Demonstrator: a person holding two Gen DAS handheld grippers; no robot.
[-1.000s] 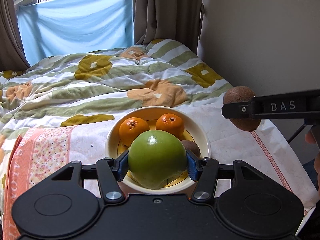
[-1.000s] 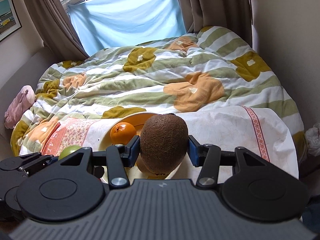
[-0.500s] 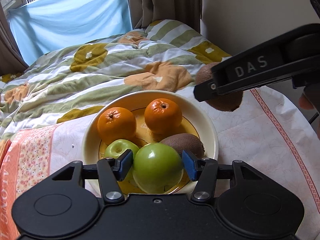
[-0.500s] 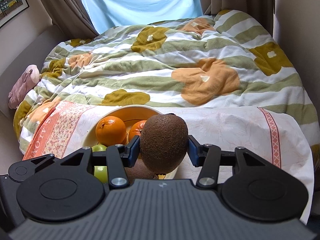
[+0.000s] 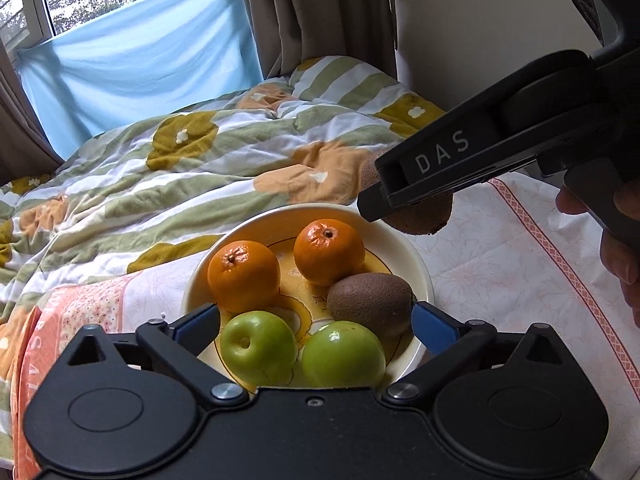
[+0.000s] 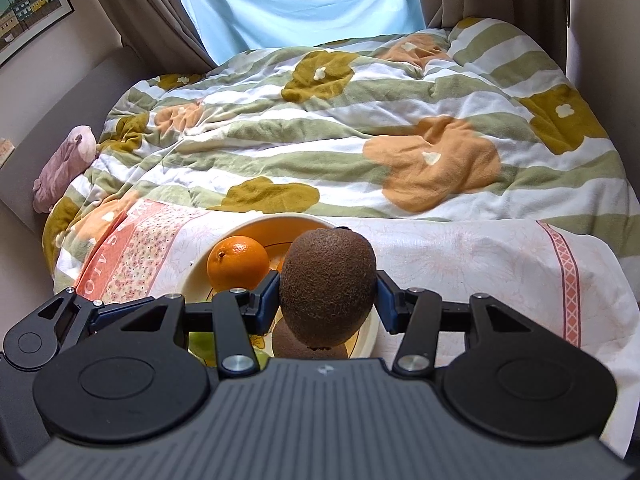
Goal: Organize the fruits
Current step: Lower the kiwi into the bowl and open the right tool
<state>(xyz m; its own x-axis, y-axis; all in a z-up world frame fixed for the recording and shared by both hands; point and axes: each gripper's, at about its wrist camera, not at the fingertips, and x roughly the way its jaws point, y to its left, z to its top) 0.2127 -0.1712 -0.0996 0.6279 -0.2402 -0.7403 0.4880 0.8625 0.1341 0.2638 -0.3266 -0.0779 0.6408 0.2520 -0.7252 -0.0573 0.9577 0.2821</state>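
Note:
A cream bowl (image 5: 420,276) on the cloth holds two oranges (image 5: 244,274) (image 5: 329,251), two green apples (image 5: 259,347) (image 5: 343,354) and a kiwi (image 5: 370,299). My left gripper (image 5: 314,326) is open, its blue pads wide apart at the bowl's near rim, holding nothing. My right gripper (image 6: 327,299) is shut on a second kiwi (image 6: 328,286) and holds it just above the bowl's right rim (image 6: 370,328). In the left wrist view that kiwi (image 5: 420,216) peeks out under the right gripper's black body.
The bowl stands on a white and pink patterned cloth (image 5: 500,272) laid over a bed with a striped flowered quilt (image 6: 320,128). A wall (image 5: 480,20) is at the right, curtains and a window behind. A pink soft toy (image 6: 64,164) lies at the bed's left edge.
My left gripper lowered the green apple into the bowl and opened, letting it go. My right gripper carried its kiwi left and down to the bowl's right rim.

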